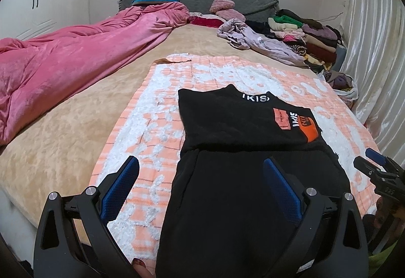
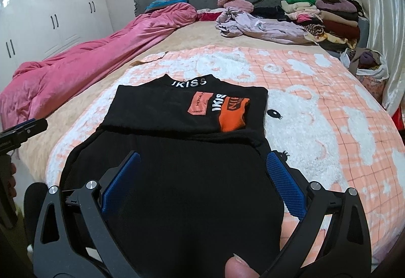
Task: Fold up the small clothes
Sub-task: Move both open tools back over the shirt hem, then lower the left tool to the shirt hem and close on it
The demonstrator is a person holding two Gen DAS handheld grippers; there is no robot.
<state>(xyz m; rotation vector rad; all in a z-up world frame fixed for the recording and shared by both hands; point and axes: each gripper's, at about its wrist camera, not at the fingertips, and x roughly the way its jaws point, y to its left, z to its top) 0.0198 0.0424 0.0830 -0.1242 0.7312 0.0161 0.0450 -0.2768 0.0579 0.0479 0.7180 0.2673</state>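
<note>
With both tongs, left [image 1: 201, 189] and right [image 2: 201, 186], spread apart and empty, the black printed knit top's [image 2: 177, 151] near hem should be gripped at both corners.

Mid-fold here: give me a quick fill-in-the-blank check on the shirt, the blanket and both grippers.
1. The black shirt lies on a peach-and-white ____.
2. The white lettering at the shirt's collar reads ____.
3. The jaws of the left gripper and the right gripper are both ____.
4. The rumpled quilt along the bed's left side is ____ in colour.

Missing words: blanket; IKISS; open; pink
</note>
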